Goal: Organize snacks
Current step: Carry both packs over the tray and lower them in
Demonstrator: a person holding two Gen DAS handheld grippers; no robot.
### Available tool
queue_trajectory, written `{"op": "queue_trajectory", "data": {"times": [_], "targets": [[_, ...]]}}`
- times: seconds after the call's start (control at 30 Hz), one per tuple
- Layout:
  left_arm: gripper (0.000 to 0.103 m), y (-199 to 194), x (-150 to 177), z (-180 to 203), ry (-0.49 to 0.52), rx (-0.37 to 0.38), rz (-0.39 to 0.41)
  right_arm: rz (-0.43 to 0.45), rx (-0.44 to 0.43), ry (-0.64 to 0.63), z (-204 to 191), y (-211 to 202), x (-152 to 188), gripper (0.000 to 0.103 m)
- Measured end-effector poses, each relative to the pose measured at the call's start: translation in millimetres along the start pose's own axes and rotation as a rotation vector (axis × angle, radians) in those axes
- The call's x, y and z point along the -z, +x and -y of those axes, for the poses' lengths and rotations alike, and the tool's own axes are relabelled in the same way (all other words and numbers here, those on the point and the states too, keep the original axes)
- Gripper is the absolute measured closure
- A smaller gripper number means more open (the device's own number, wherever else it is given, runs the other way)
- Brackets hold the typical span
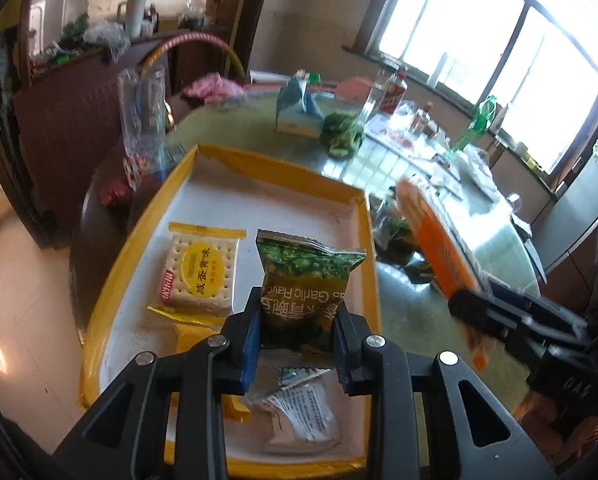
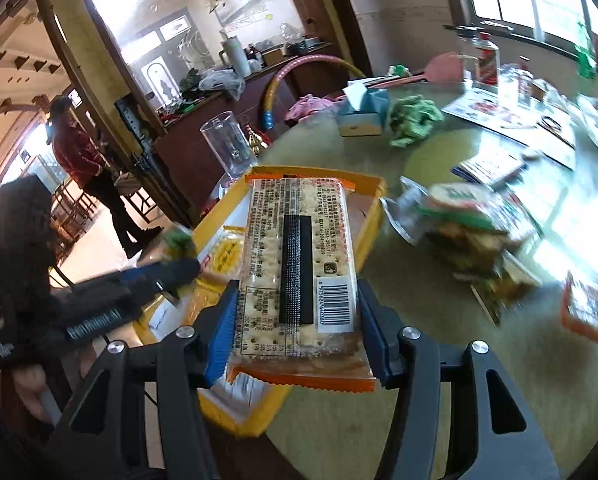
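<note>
I see the shallow yellow-rimmed cardboard tray (image 1: 369, 216) on the round table (image 2: 379, 420). My right gripper (image 2: 295, 332) clamps an orange-edged cracker packet (image 2: 299, 248) above it; left gripper (image 1: 297, 344) clamps a green pea bag (image 1: 303, 276) over its floor.

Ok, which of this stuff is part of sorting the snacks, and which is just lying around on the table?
Part of the job:
- green pea packet in left gripper
- orange cracker pack in right gripper
- yellow tray
- yellow cracker pack in tray
- loose snacks on table

Lying about:
- tissue box
- bottles
- clear jug
- green bag
</note>
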State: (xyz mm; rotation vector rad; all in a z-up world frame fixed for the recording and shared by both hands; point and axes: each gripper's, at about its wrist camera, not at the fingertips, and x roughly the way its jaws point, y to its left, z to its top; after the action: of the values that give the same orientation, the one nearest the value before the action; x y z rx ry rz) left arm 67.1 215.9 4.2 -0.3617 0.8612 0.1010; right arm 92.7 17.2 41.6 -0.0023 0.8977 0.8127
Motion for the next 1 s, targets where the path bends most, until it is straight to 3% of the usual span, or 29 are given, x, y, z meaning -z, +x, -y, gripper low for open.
{"op": "queue_trajectory", "data": {"times": [0.23, 0.5, 1.0], "targets": [[0.073, 41, -10, -7, 0.026, -0.021, -0.097, -0.054, 0.025, -0.021, -1, 53, -34, 0.046], [0.073, 74, -13, -10, 0.068, -0.076, -0.186, -0.151, 0.06, -0.052, 1, 122, -49, 0.046], [0.069, 96, -19, -19, 0.086, -0.103, -0.286, -0.23, 0.119, -0.041, -1, 171, -47, 0.046]]}}
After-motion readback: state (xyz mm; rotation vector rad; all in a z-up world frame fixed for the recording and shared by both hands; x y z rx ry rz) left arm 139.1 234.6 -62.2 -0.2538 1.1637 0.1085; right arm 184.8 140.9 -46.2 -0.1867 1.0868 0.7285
